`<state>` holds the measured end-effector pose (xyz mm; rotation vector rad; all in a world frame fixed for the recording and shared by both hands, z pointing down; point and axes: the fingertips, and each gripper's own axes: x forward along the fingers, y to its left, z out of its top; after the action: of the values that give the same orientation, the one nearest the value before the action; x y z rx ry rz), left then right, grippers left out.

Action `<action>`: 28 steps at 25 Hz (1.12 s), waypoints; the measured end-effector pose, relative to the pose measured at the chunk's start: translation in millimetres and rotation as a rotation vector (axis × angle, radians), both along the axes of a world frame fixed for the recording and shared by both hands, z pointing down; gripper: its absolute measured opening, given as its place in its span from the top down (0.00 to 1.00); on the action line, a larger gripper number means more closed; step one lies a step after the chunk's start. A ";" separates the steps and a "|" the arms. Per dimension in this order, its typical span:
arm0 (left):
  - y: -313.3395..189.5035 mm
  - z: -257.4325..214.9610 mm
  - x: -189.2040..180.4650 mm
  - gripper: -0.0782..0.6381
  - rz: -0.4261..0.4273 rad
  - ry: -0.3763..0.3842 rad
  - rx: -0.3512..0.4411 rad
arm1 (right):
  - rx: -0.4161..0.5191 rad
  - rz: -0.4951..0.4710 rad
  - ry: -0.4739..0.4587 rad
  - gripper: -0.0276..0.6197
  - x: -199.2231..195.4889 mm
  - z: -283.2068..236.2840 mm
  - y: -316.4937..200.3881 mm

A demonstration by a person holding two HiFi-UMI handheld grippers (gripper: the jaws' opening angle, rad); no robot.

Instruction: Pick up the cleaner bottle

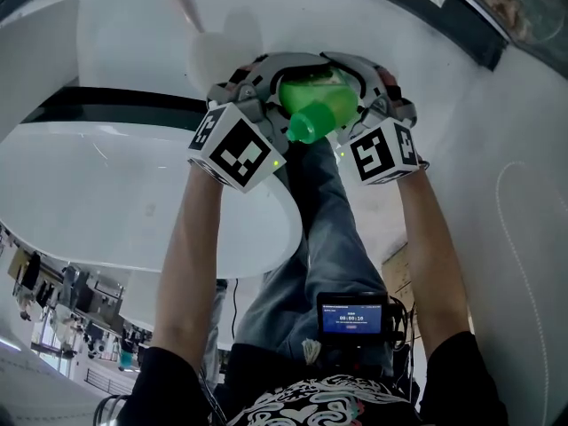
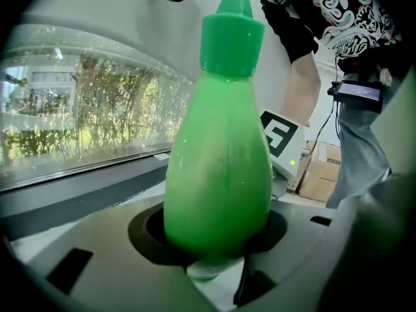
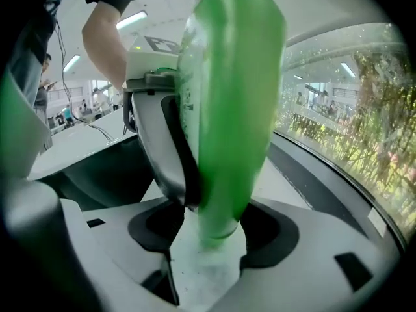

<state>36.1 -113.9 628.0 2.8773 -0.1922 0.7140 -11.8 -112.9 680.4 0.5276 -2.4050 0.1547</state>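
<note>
Head view first: the cleaner bottle [image 1: 315, 100] sits dead centre between my two tools, the left gripper [image 1: 262, 87] coming at it from one side and the right gripper [image 1: 373, 91] from the other. Both are right on it, so neither hand is nearer. Its long axis runs upright, cap [image 2: 232, 34] on top and pointing back towards the head camera.

Left gripper view now: the bottle's broad belly fills the rounded notch between my jaws. They look partly closed and pressed against the green body, so I read that as a pinch on the bottle low down.

Right gripper view: here I see the bottle edge-on and slim. My jaws are spread as wide as they go, and there are dark gaps on both sides of the bottle, so it stands between them untouched. One of the left tool's jaws is also visible here, lying flat against the bottle's side.

Under the base I can make out a pale, speckled white surface [image 3: 205, 275], but I can't tell whether the bottle rests on it or hangs just clear.

My call: the lift turns on the left grip holding, and with that smooth, tapering body, a slip downward is the risk.
</note>
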 end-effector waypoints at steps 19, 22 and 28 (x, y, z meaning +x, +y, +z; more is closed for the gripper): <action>-66.8 9.2 -29.9 0.61 -0.455 0.201 -0.472 | -0.012 0.151 -0.033 0.57 21.8 -4.8 -14.1; -71.0 10.9 -34.5 0.61 -0.522 0.239 -0.513 | -0.017 0.164 -0.044 0.57 22.7 -7.2 -15.3; -74.7 17.1 -46.1 0.61 -0.617 0.298 -0.585 | -0.016 0.162 -0.047 0.57 22.0 -7.8 -16.1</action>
<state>-10.0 -188.6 645.1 2.1450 -0.6629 0.1735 10.2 -128.9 672.6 0.7184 -2.4028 0.2590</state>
